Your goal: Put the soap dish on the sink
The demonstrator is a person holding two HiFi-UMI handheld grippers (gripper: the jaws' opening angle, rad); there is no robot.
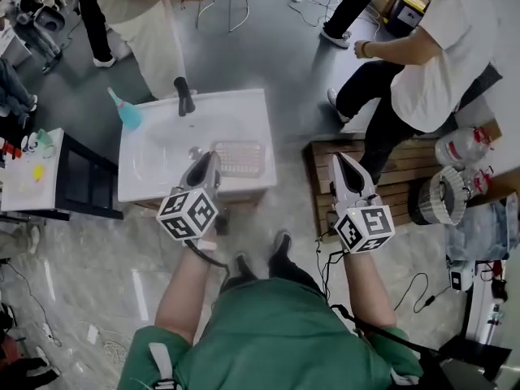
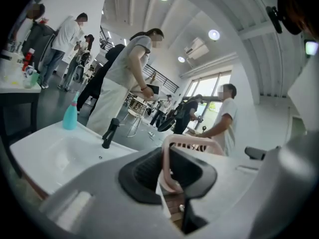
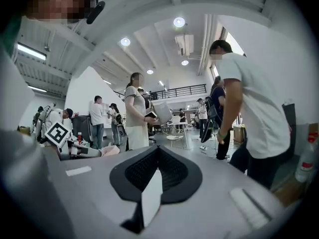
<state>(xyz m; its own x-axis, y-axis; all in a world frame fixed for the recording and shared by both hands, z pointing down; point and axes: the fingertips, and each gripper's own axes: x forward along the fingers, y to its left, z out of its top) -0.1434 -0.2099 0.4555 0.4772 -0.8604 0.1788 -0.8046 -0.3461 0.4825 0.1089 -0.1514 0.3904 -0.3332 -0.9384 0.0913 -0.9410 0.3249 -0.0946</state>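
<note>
Head view: left fingers clamp soap dish at white sink; right fingers together.

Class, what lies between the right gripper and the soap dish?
In the head view, going from the soap dish: the right rim of the sink, a strip of grey floor, then the edge of the wooden pallet, over which the right gripper hangs.

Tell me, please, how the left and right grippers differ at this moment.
The left gripper is shut on the rim of the pink soap dish; the right gripper is shut on nothing. The left gripper is over the white sink, while the right gripper is over the wooden bench beside it. Both point forward.
</note>
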